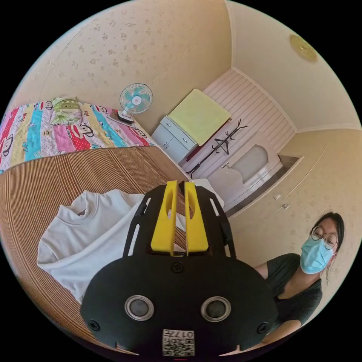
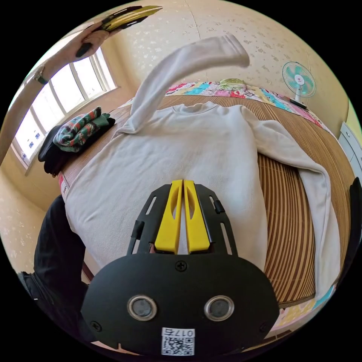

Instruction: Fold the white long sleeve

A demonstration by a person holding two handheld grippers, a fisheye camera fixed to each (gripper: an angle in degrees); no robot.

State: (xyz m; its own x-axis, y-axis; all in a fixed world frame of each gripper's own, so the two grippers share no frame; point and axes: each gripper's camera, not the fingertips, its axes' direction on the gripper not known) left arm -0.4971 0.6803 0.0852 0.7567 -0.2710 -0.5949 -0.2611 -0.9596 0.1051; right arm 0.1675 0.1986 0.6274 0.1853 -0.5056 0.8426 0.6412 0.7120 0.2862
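white long sleeve [image 2: 188,151] lay spread on striped mat [image 2: 286,211], one sleeve flung up | right gripper [image 2: 183,184] jaws closed, empty, over the shirt's body | left gripper [image 1: 180,185] jaws nearly together, empty, raised beside the collar

White long sleeve [image 2: 188,151] lies spread flat on the striped bamboo mat [image 2: 286,211], collar toward the mat's far edge, hem at the near edge. One sleeve is up off the mat, in the air, cuff blurred. The other sleeve lies along the mat toward its near corner, slightly bent; fabric plain, lightly creased.
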